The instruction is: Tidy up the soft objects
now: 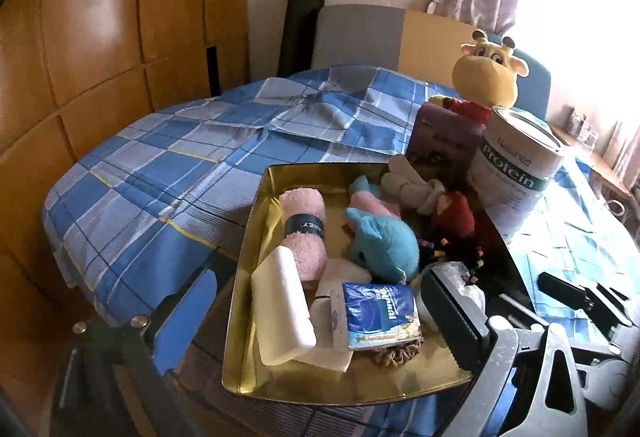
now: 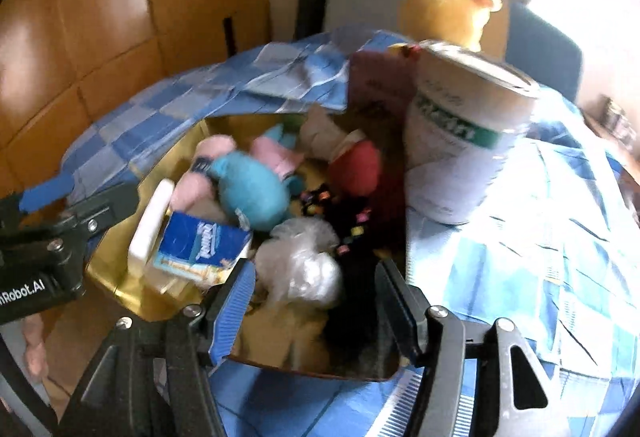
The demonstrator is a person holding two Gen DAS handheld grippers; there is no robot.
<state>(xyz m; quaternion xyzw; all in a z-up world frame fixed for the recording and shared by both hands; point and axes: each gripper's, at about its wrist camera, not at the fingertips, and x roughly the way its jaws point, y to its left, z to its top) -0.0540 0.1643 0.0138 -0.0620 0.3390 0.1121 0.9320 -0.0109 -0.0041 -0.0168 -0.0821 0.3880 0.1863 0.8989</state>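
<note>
Both sets of fingers (image 1: 452, 301) (image 2: 240, 301) stand apart, empty, above the gold tray (image 1: 248, 301).

Ahead of the right claw (image 2: 316, 301) the gold tray (image 1: 248, 321) is crowded with a crumpled plastic bag (image 2: 300, 265), tissue pack (image 2: 200, 243) and blue plush (image 2: 252, 189), the white protein can (image 2: 464, 141) blocks its right, while the checked cloth (image 1: 160, 165) beyond-left lies bare.
</note>
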